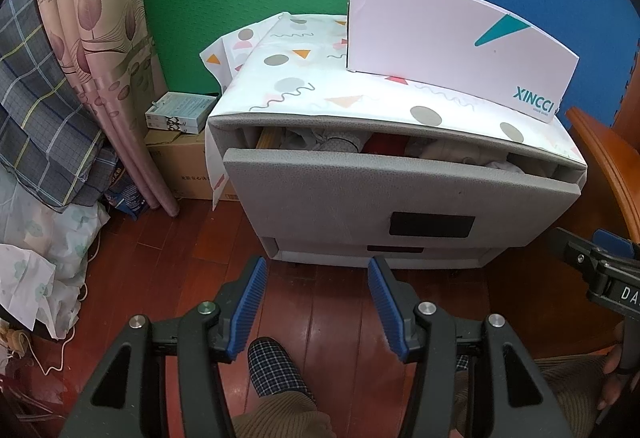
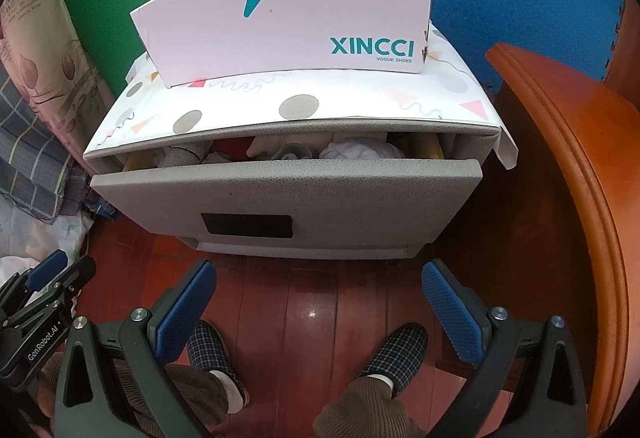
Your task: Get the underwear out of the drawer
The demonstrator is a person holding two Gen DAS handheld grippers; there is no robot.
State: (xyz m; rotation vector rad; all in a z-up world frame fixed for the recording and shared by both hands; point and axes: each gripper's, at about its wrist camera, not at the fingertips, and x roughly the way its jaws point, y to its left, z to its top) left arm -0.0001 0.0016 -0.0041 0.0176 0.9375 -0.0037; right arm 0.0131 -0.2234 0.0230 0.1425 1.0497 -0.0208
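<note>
- Grey felt-like board faced the top drawer (image 2: 280,194) of a small fabric cabinet (image 2: 460,142), and that drawer stood pulled partly out, leaving a narrow slot under the patterned top.
- Crumpled garments (image 2: 352,150), white, grey and red, filled the slot; which piece was the underwear could not be told from either view.
- From the right gripper (image 2: 318,304), the clothes lay at twelve o'clock, well apart, beyond the drawer front; its blue pads (image 2: 452,302) stood wide with only floor between them, holding nothing.
- From the left gripper (image 1: 318,298), the same slot lay at about one o'clock, also well apart; its jaws stood partly open and empty.
- The slot's long axis ran from nine to three o'clock across both views, so jaws entering it would probably need to come down from above the drawer front.
- Neither hand looked clearly nearer; the right gripper seemed better centred on the drawer.
- A white XINCCI shoe box (image 2: 288,22) sat on the cabinet top, behind the opening.
</note>
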